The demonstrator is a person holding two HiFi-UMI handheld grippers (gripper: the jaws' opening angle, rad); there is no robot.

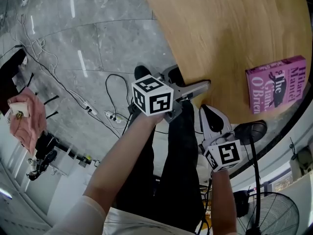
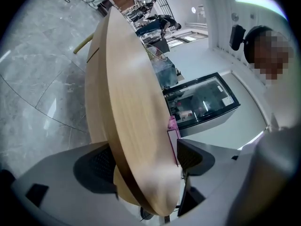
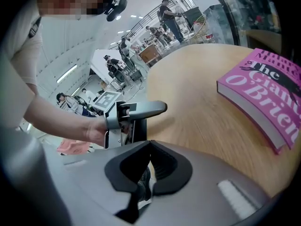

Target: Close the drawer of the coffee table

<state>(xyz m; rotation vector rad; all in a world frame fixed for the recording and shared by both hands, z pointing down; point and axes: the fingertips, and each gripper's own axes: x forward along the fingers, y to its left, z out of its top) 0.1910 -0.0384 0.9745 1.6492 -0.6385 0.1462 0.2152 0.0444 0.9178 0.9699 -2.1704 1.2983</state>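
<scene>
The round wooden coffee table (image 1: 220, 28) fills the upper right of the head view. No drawer shows plainly in any view. My left gripper (image 1: 198, 87) is open at the table's near rim. In the left gripper view the rim (image 2: 141, 140) runs between its jaws (image 2: 143, 161), one above the top and one below. The right gripper view shows the left gripper (image 3: 136, 109) the same way over the table (image 3: 197, 107). My right gripper (image 1: 209, 115) hangs lower, near the rim, with pads (image 3: 162, 166) shut on nothing.
A pink book (image 1: 276, 82) lies on the table's right part and also shows as the book (image 3: 263, 93). Cables and power strips (image 1: 90, 109) trail over the grey floor. A standing fan (image 1: 269, 212) is at lower right. Pink cloth (image 1: 27, 119) lies far left.
</scene>
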